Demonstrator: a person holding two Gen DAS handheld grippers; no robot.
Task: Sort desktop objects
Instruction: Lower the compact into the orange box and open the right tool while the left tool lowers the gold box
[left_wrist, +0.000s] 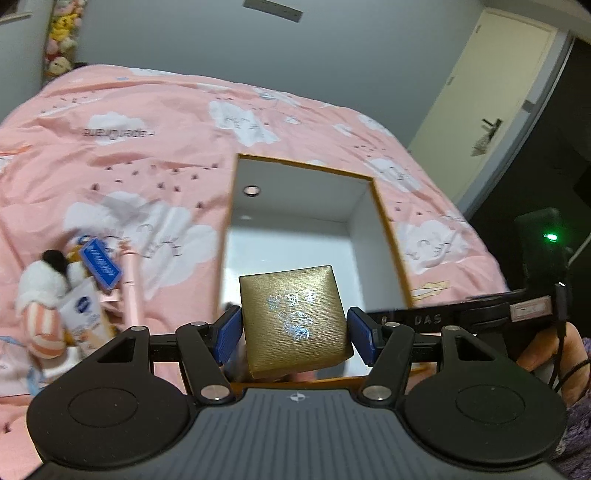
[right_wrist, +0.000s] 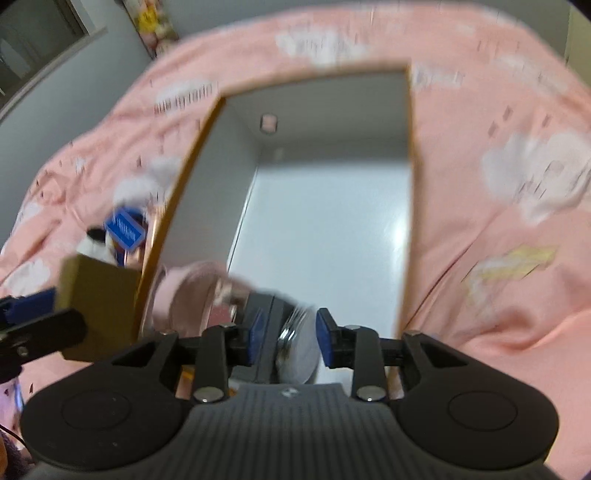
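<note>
The square gold textured-paper gift box (left_wrist: 294, 319) is sitting clamped between the left gripper (left_wrist: 294, 334) pads, directly above the open white-lined cardboard box (left_wrist: 380, 206); the right gripper (right_wrist: 289, 341) jaws are standing released around a blurred silver object (right_wrist: 297, 345).

Behind your work there's a bed under a pink cloud-print duvet (left_wrist: 155, 147), a plain grey wall (left_wrist: 258, 48) beyond it, a cream door (left_wrist: 491, 85) with a dark handle (left_wrist: 491, 123) at right, plush toys (left_wrist: 61, 33) piled far left.

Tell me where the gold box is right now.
The gold box sits between the left tool's blue pads, above the near end of the open white bin on the pink bedspread.
</note>
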